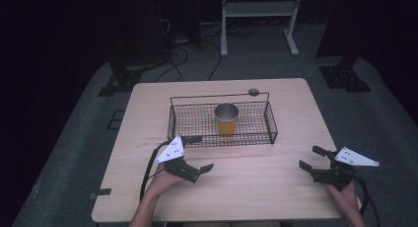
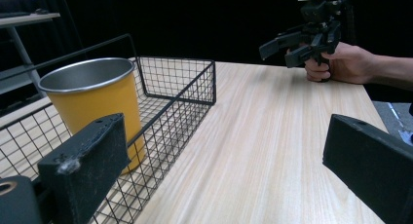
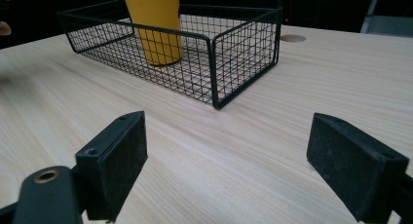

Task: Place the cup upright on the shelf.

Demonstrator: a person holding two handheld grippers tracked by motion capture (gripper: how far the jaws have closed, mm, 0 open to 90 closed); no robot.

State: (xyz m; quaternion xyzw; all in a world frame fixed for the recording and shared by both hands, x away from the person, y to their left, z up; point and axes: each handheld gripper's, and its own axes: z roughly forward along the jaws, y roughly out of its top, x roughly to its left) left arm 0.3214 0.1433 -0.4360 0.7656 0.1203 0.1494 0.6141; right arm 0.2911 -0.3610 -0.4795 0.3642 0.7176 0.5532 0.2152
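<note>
On the one tabletop [image 1: 256, 187], the left hand-held gripper [image 1: 199, 153] sits just beside one black wire basket [image 1: 272, 122], jaws apart and empty. One yellow cup [image 1: 226, 119] stands upright inside the basket. The right hand-held gripper [image 1: 312, 158] is well apart, jaws spread, empty.

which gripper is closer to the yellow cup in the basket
Left. The left gripper sits open right by the wire basket's near-left corner, just short of the yellow cup. The right gripper is open too, farther off near the table's right edge.
</note>
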